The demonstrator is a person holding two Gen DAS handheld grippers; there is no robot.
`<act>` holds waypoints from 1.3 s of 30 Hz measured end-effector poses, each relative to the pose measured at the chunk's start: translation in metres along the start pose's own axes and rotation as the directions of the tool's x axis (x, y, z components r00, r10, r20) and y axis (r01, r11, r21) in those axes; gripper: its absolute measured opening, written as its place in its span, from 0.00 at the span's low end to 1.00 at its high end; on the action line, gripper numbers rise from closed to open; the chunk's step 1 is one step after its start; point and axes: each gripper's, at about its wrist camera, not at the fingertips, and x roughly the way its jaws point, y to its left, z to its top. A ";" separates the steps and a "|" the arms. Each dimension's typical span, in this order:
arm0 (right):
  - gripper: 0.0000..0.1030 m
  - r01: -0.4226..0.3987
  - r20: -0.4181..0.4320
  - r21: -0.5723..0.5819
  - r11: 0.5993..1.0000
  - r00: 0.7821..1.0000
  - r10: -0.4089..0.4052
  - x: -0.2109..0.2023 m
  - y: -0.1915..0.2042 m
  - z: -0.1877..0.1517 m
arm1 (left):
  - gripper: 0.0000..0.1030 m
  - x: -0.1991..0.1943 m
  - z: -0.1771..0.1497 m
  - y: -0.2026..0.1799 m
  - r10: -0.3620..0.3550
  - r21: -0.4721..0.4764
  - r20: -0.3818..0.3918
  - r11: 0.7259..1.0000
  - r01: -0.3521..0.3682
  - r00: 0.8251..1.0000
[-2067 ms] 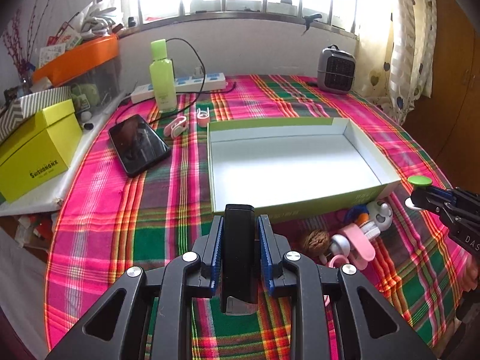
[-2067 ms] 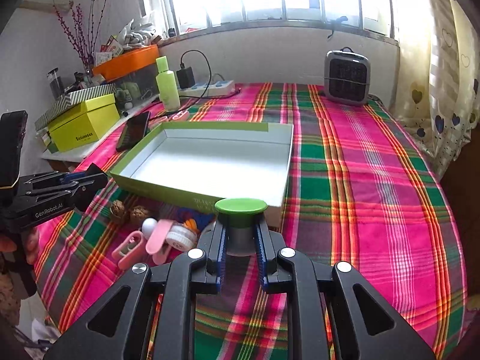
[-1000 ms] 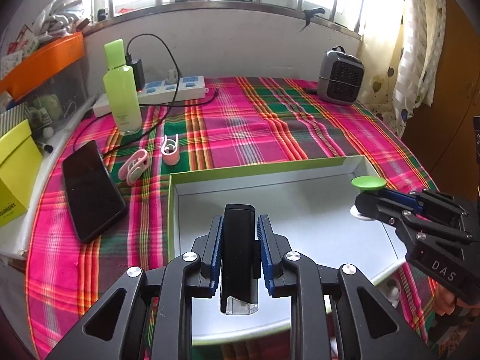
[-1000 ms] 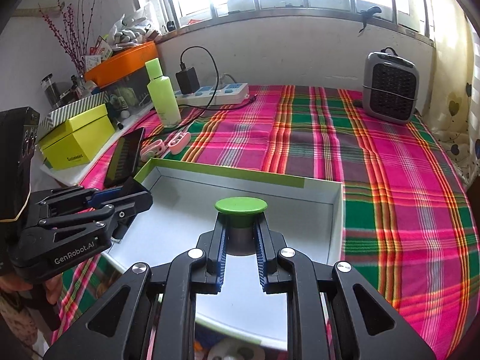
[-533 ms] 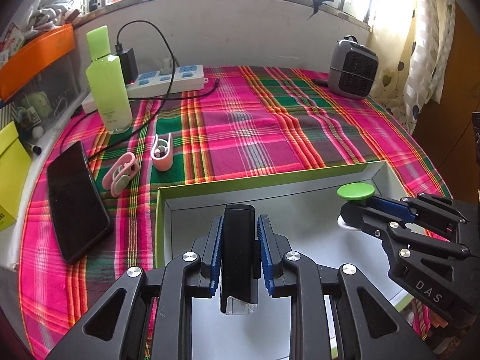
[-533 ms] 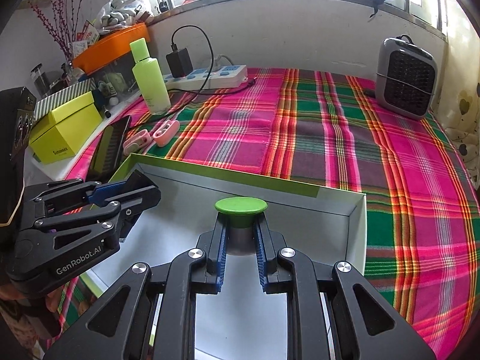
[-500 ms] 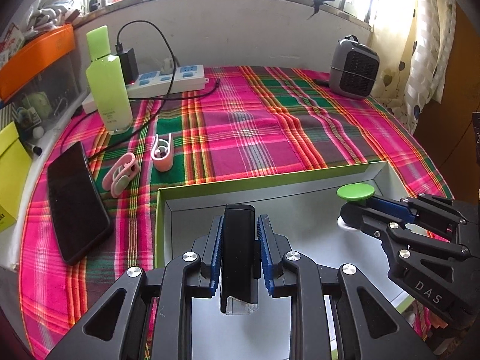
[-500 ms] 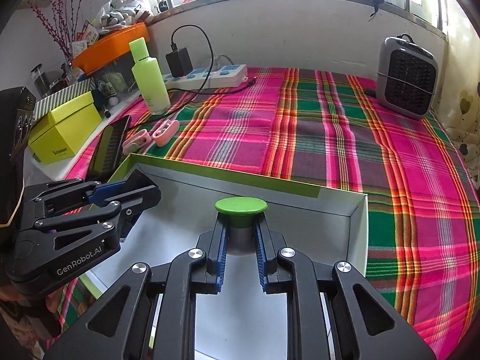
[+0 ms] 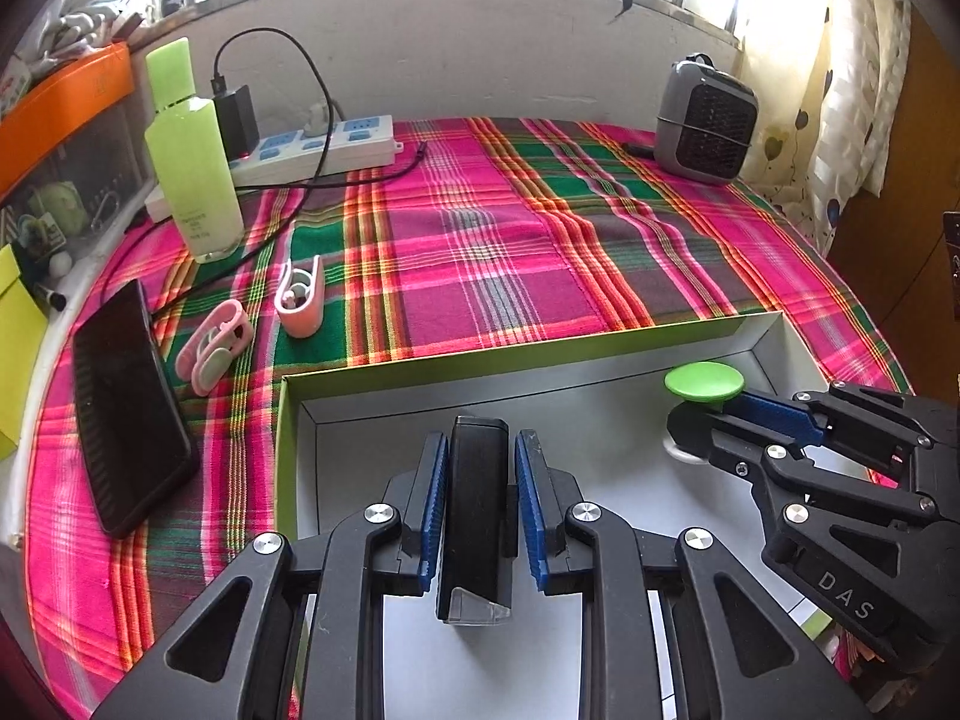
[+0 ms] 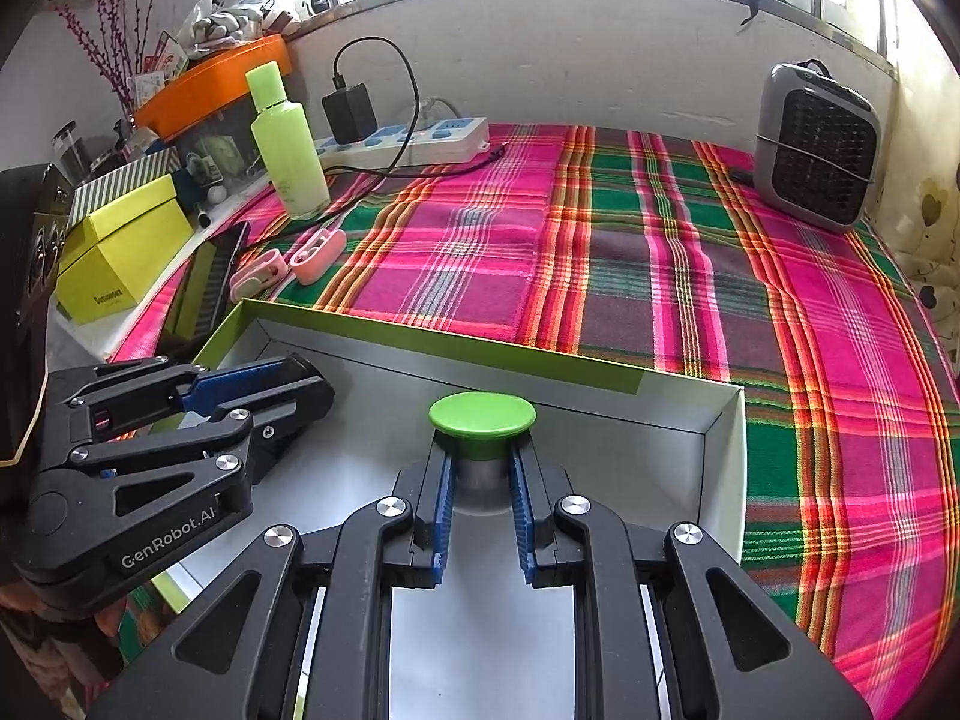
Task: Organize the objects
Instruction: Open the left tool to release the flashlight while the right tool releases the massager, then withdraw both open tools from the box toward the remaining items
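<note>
A shallow box with green outer walls and a white inside (image 9: 492,360) (image 10: 456,345) lies on the plaid cloth. My left gripper (image 9: 478,450) is shut on a black rectangular object (image 9: 477,504) and holds it over the box's left part; it shows in the right wrist view (image 10: 288,384). My right gripper (image 10: 480,468) is shut on a green-capped small bottle (image 10: 482,420), low over the box's right part; the bottle and gripper show in the left wrist view (image 9: 703,384).
Left of the box lie a black phone (image 9: 129,402) and two pink clips (image 9: 300,294) (image 9: 213,345). A green bottle (image 9: 192,162), a power strip (image 9: 312,147) and a yellow box (image 10: 120,252) stand behind. A grey heater (image 10: 816,147) stands at the back right.
Both grippers have moved forward over the box with their objects and come lower into it. Both stay shut.
</note>
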 end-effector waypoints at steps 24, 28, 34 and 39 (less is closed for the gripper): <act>0.29 -0.018 0.003 0.025 1.000 1.000 0.018 -0.003 -0.002 -0.010 | 0.33 -0.005 -0.002 0.000 0.000 0.002 0.006 1.000 0.000 1.000; 0.36 -0.019 0.002 0.032 0.999 1.000 0.019 -0.004 -0.002 -0.011 | 0.33 -0.008 -0.003 0.001 0.006 -0.001 0.010 1.000 -0.006 1.000; 0.37 -0.016 0.013 0.029 0.999 1.000 0.016 -0.008 -0.002 -0.012 | 0.33 -0.010 -0.004 0.001 0.005 0.000 0.015 1.000 -0.005 1.000; 0.45 -0.005 0.027 0.023 1.000 1.000 0.005 -0.012 -0.002 -0.013 | 0.34 -0.016 -0.004 0.003 0.006 -0.006 0.025 1.000 -0.006 1.000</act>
